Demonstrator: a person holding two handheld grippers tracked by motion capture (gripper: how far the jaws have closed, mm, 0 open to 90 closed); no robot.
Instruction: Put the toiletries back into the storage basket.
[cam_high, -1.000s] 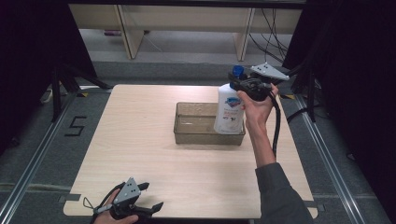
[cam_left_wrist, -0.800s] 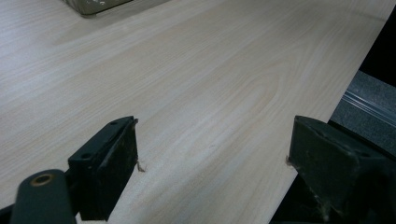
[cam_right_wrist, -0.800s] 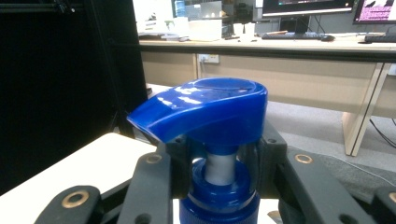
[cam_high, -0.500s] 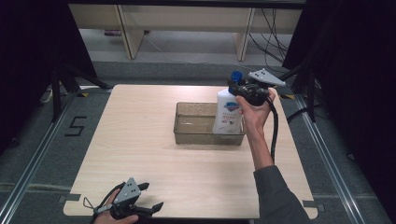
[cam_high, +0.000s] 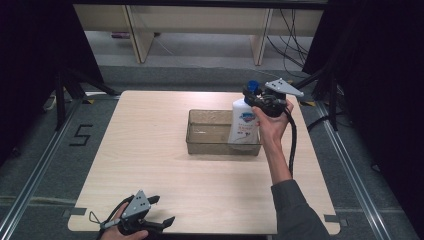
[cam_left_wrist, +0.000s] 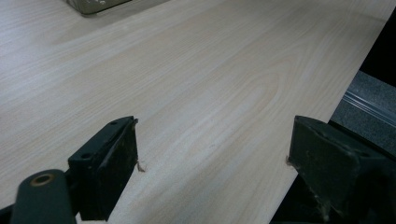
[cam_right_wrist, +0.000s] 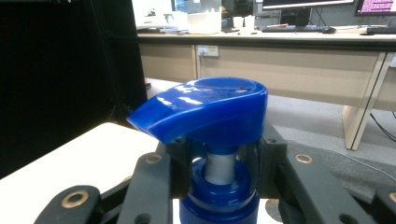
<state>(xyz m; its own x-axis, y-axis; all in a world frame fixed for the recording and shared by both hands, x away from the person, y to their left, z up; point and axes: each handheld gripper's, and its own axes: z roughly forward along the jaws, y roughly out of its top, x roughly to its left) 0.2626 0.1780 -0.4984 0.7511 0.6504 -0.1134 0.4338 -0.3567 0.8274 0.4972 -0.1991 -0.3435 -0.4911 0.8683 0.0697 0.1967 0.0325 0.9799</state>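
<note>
Right gripper (cam_high: 256, 97) clamps white plastic pump bottle (cam_high: 243, 124) over clear rectangular tray (cam_high: 210, 135)

The bottle (cam_high: 243, 125) is white with a blue label and blue pump (cam_right_wrist: 205, 109); the tray (cam_high: 210, 134) clear grey; the table (cam_high: 150, 150) pale woodgrain; fingers (cam_left_wrist: 109, 161) black.

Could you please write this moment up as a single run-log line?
right tool: shut on pump bottle at its neck | bottle: upright, base in clear tray | left tool: open, holding nothing, near table front edge
</note>
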